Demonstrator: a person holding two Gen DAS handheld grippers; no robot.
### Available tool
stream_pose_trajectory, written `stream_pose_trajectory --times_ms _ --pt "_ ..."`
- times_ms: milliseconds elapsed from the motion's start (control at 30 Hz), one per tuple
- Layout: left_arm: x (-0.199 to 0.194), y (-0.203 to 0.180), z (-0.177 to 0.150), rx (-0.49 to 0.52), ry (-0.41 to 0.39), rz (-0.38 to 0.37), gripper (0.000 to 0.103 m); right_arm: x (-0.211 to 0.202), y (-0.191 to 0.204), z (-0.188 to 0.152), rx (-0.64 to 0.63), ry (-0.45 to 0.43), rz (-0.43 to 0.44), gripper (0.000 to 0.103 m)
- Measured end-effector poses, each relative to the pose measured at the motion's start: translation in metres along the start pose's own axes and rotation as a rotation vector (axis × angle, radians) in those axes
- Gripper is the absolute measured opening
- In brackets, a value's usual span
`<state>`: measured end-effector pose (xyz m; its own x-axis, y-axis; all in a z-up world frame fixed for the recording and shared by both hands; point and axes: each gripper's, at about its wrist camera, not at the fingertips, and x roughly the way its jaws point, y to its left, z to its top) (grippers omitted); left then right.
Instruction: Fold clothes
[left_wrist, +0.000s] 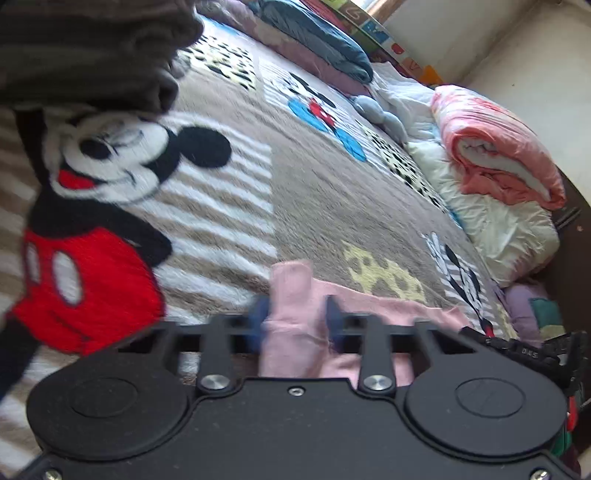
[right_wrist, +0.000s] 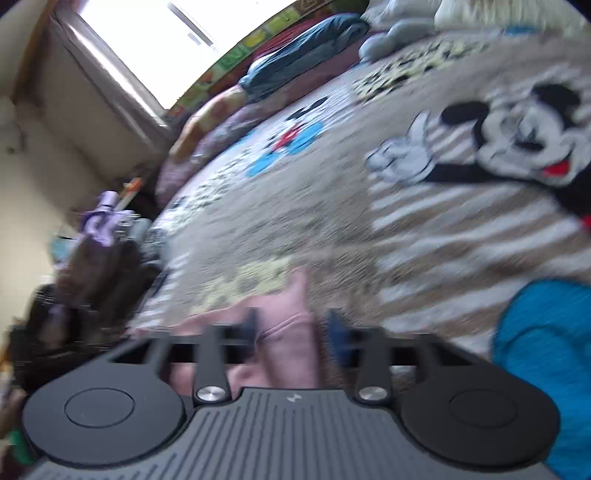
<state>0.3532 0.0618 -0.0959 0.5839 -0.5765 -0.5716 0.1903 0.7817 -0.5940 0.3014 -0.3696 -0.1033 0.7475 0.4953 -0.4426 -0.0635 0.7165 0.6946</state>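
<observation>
A pale pink garment (left_wrist: 388, 306) lies at the near edge of a beige cartoon-mouse blanket (left_wrist: 314, 192) spread over a bed. My left gripper (left_wrist: 295, 319) is shut on a bunched fold of it, which sticks up between the blue fingers (left_wrist: 258, 321). In the blurred right wrist view the same pink garment (right_wrist: 291, 295) is gathered between the jaws of my right gripper (right_wrist: 293, 328), which is shut on it. The cloth runs sideways from each grip and under both gripper bodies, where the rest of it is hidden.
Dark grey folded clothes (left_wrist: 92, 48) lie at the top left. A rolled pink and white quilt (left_wrist: 498, 147) and a dark blue bundle (left_wrist: 317, 40) line the bed's far sides. A bright blue cloth (right_wrist: 546, 350) lies at the right, with clutter (right_wrist: 99, 229) beside the bed under a window (right_wrist: 147, 37).
</observation>
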Motion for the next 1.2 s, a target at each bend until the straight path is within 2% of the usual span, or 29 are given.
stream_pose_trajectory --times_ms 100,200,367,500,567,700,767,867,933,967,1000,1033,1067,1100,1167,1200 --pt "-0.010 0.021 0.002 -0.121 -0.042 -0.111 0.013 -0.008 -0.025 -0.001 0.136 -0.053 0.107 0.011" --pt "-0.009 0.033 0.004 -0.198 -0.040 -0.153 0.013 -0.011 -0.044 -0.002 0.236 -0.078 0.157 0.010" --pt "0.001 0.052 0.001 -0.307 -0.007 -0.152 0.013 -0.001 -0.048 -0.003 0.260 -0.033 0.098 0.008" --pt "-0.002 0.045 -0.001 -0.263 -0.004 -0.104 0.017 0.000 -0.044 -0.004 0.248 -0.027 0.074 0.007" --pt "-0.003 0.039 -0.001 -0.226 -0.005 -0.074 0.018 -0.004 -0.037 -0.004 0.212 -0.042 0.052 0.011" --pt "-0.016 0.025 0.004 -0.148 -0.040 -0.009 0.020 -0.017 -0.020 0.003 0.136 -0.079 -0.023 0.034" --pt "-0.029 0.014 0.009 -0.080 -0.089 0.027 0.020 -0.028 -0.009 0.009 0.080 -0.104 -0.066 0.035" --pt "-0.043 -0.004 0.014 0.002 -0.111 -0.047 0.020 -0.040 0.015 0.014 -0.027 -0.131 -0.046 0.035" --pt "-0.039 -0.020 0.012 0.059 -0.081 -0.073 0.020 -0.035 0.026 0.013 -0.071 -0.091 -0.001 0.035" --pt "-0.034 -0.024 0.010 0.076 -0.059 -0.064 0.020 -0.029 0.029 0.011 -0.078 -0.053 0.017 0.033" --pt "-0.025 -0.022 0.007 0.070 -0.027 -0.016 0.022 -0.019 0.029 0.007 -0.081 -0.009 -0.019 0.035" --pt "-0.015 -0.019 0.003 0.062 0.002 0.032 0.025 -0.009 0.022 0.002 -0.083 0.022 -0.086 0.034" --pt "-0.005 -0.011 -0.001 0.051 0.024 0.077 0.021 -0.001 0.014 -0.003 -0.086 0.045 -0.157 0.020" --pt "0.001 -0.005 -0.004 0.035 0.034 0.101 0.019 -0.001 0.007 -0.004 -0.058 0.043 -0.186 0.000" --pt "-0.009 -0.014 -0.001 0.051 0.007 0.095 0.020 -0.013 0.010 0.002 -0.024 0.042 -0.163 0.009" --pt "-0.015 -0.021 0.001 0.074 -0.006 0.098 0.022 -0.023 0.019 0.005 -0.063 0.017 -0.160 0.027"
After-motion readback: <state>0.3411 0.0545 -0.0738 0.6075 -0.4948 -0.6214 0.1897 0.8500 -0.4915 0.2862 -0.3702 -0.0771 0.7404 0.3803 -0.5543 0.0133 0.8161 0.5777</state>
